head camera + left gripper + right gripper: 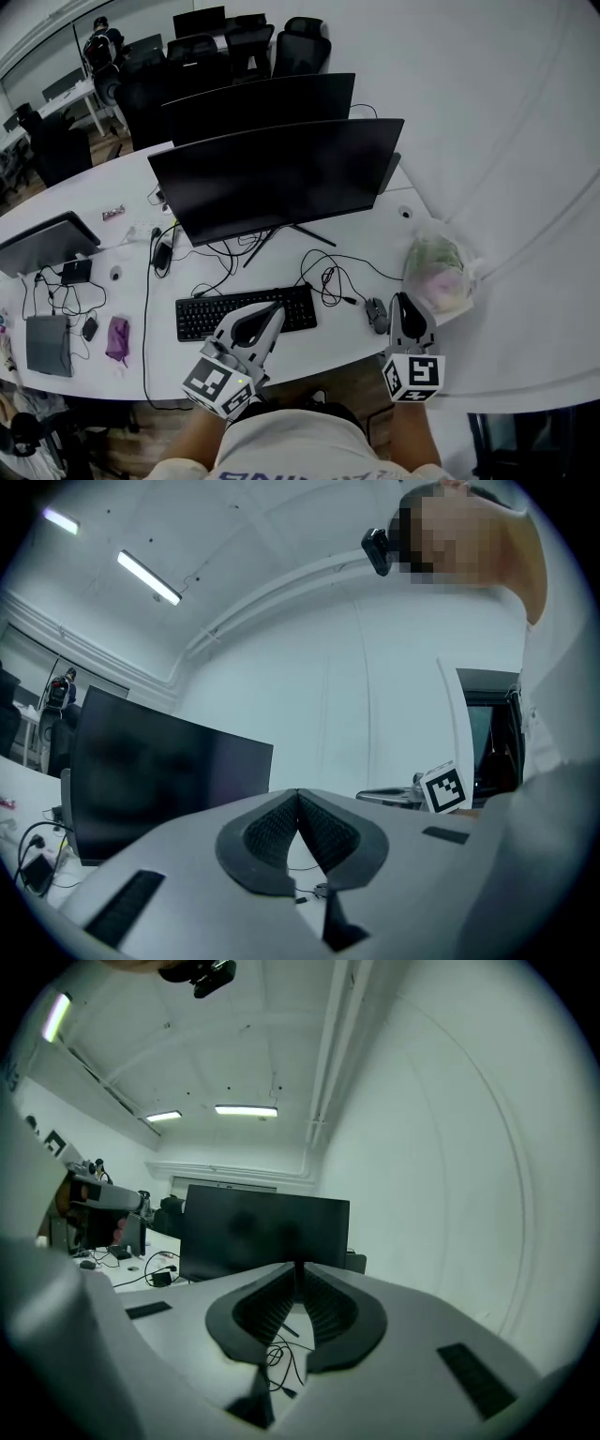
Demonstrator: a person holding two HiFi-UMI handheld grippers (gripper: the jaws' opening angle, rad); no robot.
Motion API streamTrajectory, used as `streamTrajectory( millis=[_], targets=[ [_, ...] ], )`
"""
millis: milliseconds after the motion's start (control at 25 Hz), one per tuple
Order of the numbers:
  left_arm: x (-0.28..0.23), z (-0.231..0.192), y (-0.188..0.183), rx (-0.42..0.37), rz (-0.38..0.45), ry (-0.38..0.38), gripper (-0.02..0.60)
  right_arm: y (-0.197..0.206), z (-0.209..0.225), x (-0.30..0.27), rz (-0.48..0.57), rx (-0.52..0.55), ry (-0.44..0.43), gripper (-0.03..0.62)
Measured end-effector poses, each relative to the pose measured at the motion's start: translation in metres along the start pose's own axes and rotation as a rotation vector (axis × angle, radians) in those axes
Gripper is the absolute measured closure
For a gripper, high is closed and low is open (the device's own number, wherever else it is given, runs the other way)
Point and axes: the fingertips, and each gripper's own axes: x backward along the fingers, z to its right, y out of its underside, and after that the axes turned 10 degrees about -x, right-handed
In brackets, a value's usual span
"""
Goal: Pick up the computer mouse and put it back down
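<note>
Head view: mouse (pixel 376 314) sat on the white table (pixel 375 234), lower right of centre, at the end of a looped cable (pixel 328 278). Nothing gripped it. Right hand-held gripper (pixel 404 302) was just to the right of the mouse; could not tell from here whether it touched it. Its marker cube (pixel 412 376) faced the camera at the bottom of the frame. Left hand-held gripper (pixel 277 308) was lower centre, overlapping the right end of the black keyboard (pixel 202 317). Clear plastic bag (pixel 439 272) lay at the right table edge, above and right of the mouse. Two dark monitors (pixel 281 178) stood back to back mid-frame. Purple pouch (pixel 117 337) and a grey laptop (pixel 47 344) were at lower left. Office chairs (pixel 300 47) were along the top.

Left gripper view: jaws closed, ribbed pads (pixel 272 829) meeting at the tips, nothing between them. Dark monitor at left behind them. The other gripper's marker cube showed at right of centre. Strip light (pixel 150 578) was on the ceiling at upper left. A bit of cable showed low in the gap under the pads.

Right gripper view: jaws closed too, pads (pixel 267 1305) touching at the tips, empty. Dark monitor stood straight behind the tips at centre. Loose cables on the table showed through the gap below the pads. Two ceiling lights were at upper centre, plain white wall filling the right side.
</note>
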Motion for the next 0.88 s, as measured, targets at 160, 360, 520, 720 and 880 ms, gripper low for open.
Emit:
streamTrajectory(
  millis=[160, 360, 520, 720, 880],
  targets=[
    [0.005, 0.000, -0.004, -0.003, 0.015, 0.023, 0.574, -0.024, -0.012, 0.014, 0.070, 0.008, -0.009, 0.560],
    [0.010, 0.000, -0.010, -0.013, 0.032, 0.050, 0.574, -0.055, -0.024, 0.036, 0.178, -0.016, -0.011, 0.573],
    [0.016, -0.002, -0.014, -0.018, 0.046, 0.064, 0.574, -0.067, -0.035, 0.044, 0.191, -0.012, -0.027, 0.574],
    [0.022, -0.005, -0.019, -0.025, 0.058, 0.072, 0.574, -0.067, -0.045, 0.047, 0.165, -0.012, -0.017, 0.574],
    [0.027, -0.007, -0.019, -0.029, 0.065, 0.074, 0.574, -0.062, -0.052, 0.047, 0.148, -0.007, -0.028, 0.574]
  ],
)
